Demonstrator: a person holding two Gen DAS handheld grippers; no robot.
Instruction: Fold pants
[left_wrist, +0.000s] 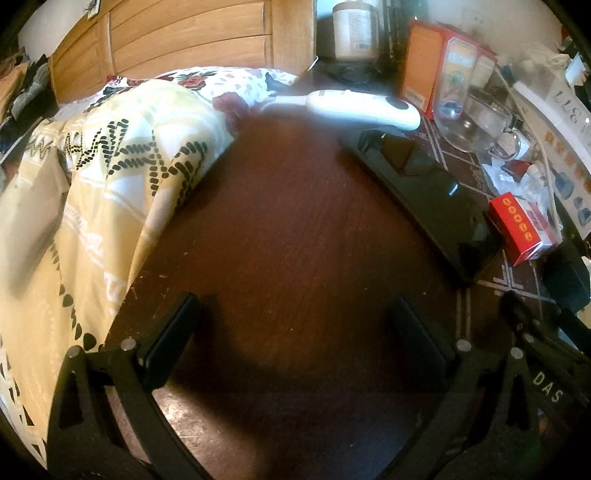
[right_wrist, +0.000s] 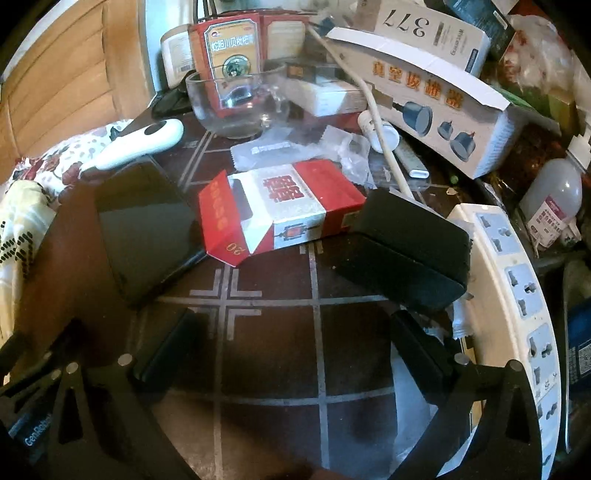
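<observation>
I cannot make out any pants for certain. A blurred grey-beige cloth (left_wrist: 33, 221) lies on the bed at the far left of the left wrist view, and I cannot tell what it is. My left gripper (left_wrist: 293, 306) is open over the dark wooden table (left_wrist: 280, 206), with nothing between its fingers. My right gripper (right_wrist: 291, 321) is open too, over the table's tiled part (right_wrist: 273, 295), and holds nothing. The two grippers sit side by side, each showing at the edge of the other's view.
A yellow patterned quilt (left_wrist: 122, 158) covers the bed to the left of the table. On the table lie a black phone (right_wrist: 144, 229), a red-and-white box (right_wrist: 280, 210), a white handheld device (right_wrist: 140, 144), a glass bowl (right_wrist: 236, 107), a black adapter (right_wrist: 406, 247) and a power strip (right_wrist: 517, 295). Cartons are piled behind.
</observation>
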